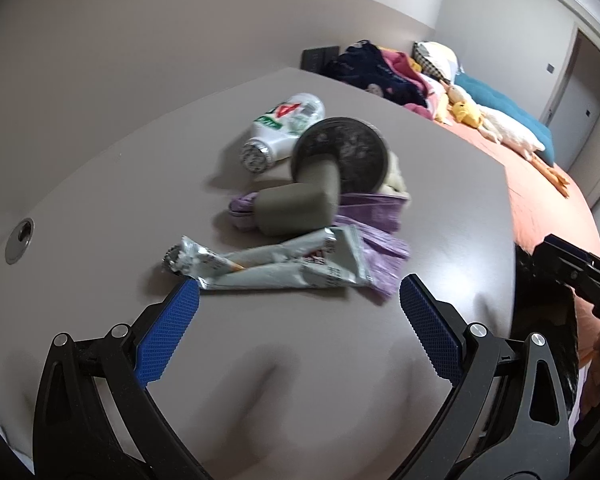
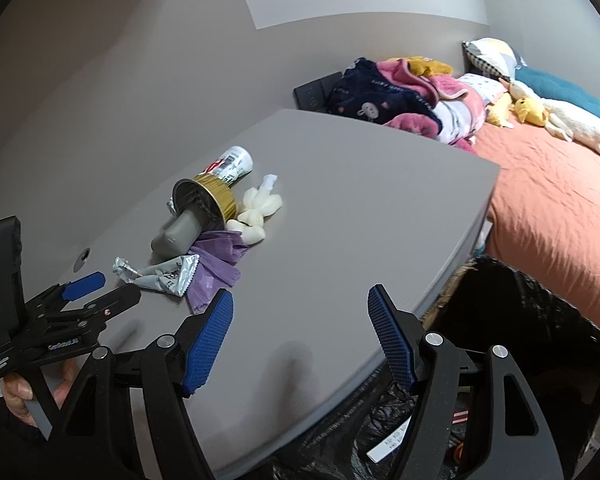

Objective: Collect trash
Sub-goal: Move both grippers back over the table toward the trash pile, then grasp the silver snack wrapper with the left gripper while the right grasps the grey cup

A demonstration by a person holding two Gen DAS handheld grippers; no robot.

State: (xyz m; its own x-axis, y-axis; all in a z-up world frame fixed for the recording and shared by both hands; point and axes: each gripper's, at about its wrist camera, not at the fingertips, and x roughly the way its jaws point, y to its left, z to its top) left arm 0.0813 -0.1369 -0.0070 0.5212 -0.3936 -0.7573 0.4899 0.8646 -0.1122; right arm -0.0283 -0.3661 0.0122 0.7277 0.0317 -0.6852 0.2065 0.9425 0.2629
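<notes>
Reaching with my left hand-held gripper (image 1: 299,295), its fingers spread wide and empty, I have the silver wrapper (image 1: 276,266) just ahead on the tabletop (image 1: 100,184); closing on it looks next. From the right view, my right hand-held gripper (image 2: 300,309) gapes empty beside the black trash bag (image 2: 532,320).

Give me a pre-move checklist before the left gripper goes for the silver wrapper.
1. Left gripper open: ok, jaws wide apart.
2. Silver wrapper lined up between the fingers: ok, just ahead of the tips.
3. Wrapper free of other items: not ok, one end overlaps the purple bag.
4. Right gripper empty: ok, open and holding nothing.
5. Black trash bag mouth open: ok, beside the table edge.
6. Wrapper empty: cannot tell.
</notes>
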